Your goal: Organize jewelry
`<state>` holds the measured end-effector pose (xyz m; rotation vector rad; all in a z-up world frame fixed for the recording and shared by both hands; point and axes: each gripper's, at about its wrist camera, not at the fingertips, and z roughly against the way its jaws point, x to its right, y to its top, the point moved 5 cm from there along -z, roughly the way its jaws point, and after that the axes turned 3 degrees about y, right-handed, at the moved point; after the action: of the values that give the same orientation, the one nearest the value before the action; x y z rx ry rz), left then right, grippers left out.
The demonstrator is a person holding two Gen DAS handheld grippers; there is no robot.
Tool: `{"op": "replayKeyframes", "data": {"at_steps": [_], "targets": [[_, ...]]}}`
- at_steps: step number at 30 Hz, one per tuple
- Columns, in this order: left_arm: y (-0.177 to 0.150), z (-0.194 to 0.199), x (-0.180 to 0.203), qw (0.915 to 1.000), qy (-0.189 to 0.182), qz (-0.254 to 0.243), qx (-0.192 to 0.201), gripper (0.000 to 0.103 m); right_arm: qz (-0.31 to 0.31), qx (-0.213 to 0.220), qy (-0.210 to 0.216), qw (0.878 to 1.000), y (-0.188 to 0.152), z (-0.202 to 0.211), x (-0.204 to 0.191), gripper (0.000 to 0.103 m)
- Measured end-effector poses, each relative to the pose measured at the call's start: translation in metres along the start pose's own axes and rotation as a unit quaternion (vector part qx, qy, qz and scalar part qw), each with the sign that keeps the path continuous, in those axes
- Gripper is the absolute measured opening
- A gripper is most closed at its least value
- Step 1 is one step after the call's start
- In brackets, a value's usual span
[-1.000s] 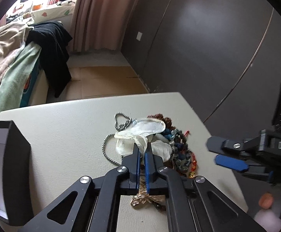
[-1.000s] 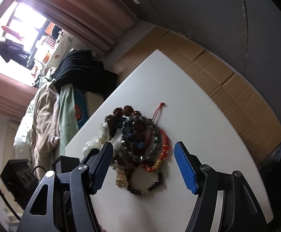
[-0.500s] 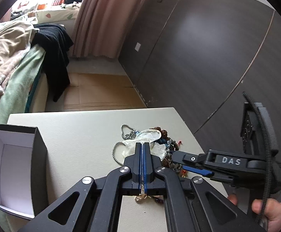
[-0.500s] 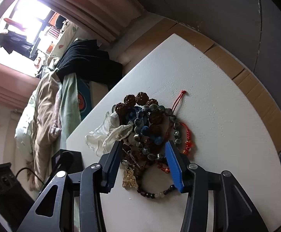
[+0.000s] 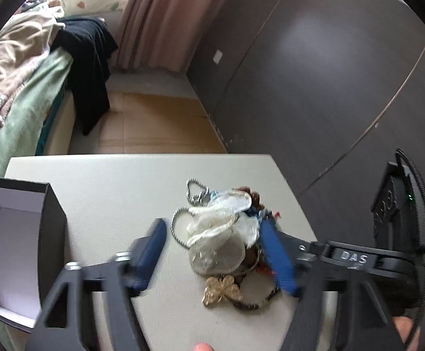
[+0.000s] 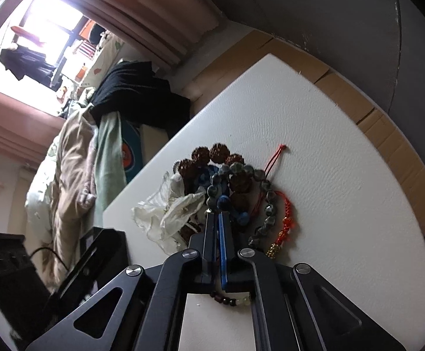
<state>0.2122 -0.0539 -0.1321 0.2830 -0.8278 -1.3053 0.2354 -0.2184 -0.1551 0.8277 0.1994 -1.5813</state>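
A tangled pile of jewelry lies on the white table (image 5: pixel 118 193): a silver ball chain (image 5: pixel 195 193), white organza pouches (image 5: pixel 221 228), a gold butterfly pendant (image 5: pixel 221 291), brown seed beads (image 6: pixel 212 153), grey-blue beads (image 6: pixel 236 172) and a red cord bracelet (image 6: pixel 287 219). My left gripper (image 5: pixel 215 251) is open, its blue fingers either side of the pouches. My right gripper (image 6: pixel 218 215) has its jaws together at the pile's middle; whether it pinches a bead string is hidden. It also shows in the left wrist view (image 5: pixel 350 256).
An open black box with a white lining (image 5: pixel 16 234) stands at the table's left. A bed with blankets and black clothing (image 5: pixel 86 67) is beyond the table. Dark wardrobe doors (image 5: pixel 315 73) are to the right. A dark bead bracelet (image 6: pixel 233 299) lies under my right gripper.
My left gripper has opened and let go of the pouches, which lie on the pile. My right gripper has closed and moved into the middle of the pile.
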Motion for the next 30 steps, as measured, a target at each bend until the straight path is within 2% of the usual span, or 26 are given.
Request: {"op": "replayKeyframes", "data": {"at_steps": [4, 6, 7, 8, 9, 10, 12, 14, 15, 16, 17, 26, 30], "targets": [[-0.001, -0.009, 0.006, 0.9997, 0.020, -0.015, 0.009, 0.071, -0.002, 0.002, -0.002, 1.000, 0.004, 0.006, 0.001, 0.003], [-0.003, -0.017, 0.007, 0.9996, 0.022, -0.015, 0.007, 0.071, -0.013, -0.009, 0.010, 1.000, 0.003, 0.004, 0.003, 0.008], [-0.004, -0.021, 0.006, 0.9996, 0.024, -0.013, 0.004, 0.071, -0.018, -0.016, 0.015, 1.000, 0.002, 0.003, 0.004, 0.018], [-0.006, -0.024, 0.006, 0.9996, 0.025, -0.011, 0.001, 0.071, -0.022, -0.020, 0.020, 0.999, 0.002, 0.002, 0.004, 0.035], [-0.006, -0.027, 0.005, 0.9996, 0.027, -0.009, 0.002, 0.070, -0.024, -0.020, 0.022, 0.999, 0.001, 0.001, 0.005, 0.042], [-0.006, -0.029, 0.006, 0.9996, 0.027, -0.009, 0.004, 0.067, -0.026, -0.015, 0.024, 0.999, 0.002, 0.002, 0.004, 0.045], [-0.007, -0.033, 0.005, 0.9995, 0.031, -0.010, 0.003, 0.057, -0.026, -0.006, 0.030, 0.999, 0.002, 0.005, 0.002, 0.045], [-0.009, -0.039, 0.004, 0.9995, 0.029, -0.010, -0.006, 0.034, -0.032, -0.004, 0.045, 0.998, 0.002, 0.004, 0.001, 0.045], [-0.011, -0.043, 0.004, 0.9995, 0.028, -0.010, -0.011, 0.025, -0.036, -0.005, 0.052, 0.998, 0.002, 0.003, 0.001, 0.045], [-0.013, -0.046, 0.001, 0.9994, 0.027, -0.007, -0.019, 0.009, -0.039, -0.007, 0.057, 0.998, 0.002, 0.001, 0.001, 0.045], [-0.015, -0.048, -0.001, 0.9994, 0.027, -0.004, -0.024, 0.003, -0.041, -0.009, 0.059, 0.997, 0.002, -0.001, 0.002, 0.045], [-0.009, -0.022, -0.003, 0.9998, 0.018, 0.000, 0.007, 0.002, -0.040, -0.010, 0.078, 0.996, 0.000, -0.011, -0.009, 0.036], [-0.005, -0.006, -0.008, 0.9997, 0.013, 0.007, 0.018, 0.002, -0.034, -0.007, 0.062, 0.997, -0.001, -0.014, -0.012, 0.035]]}}
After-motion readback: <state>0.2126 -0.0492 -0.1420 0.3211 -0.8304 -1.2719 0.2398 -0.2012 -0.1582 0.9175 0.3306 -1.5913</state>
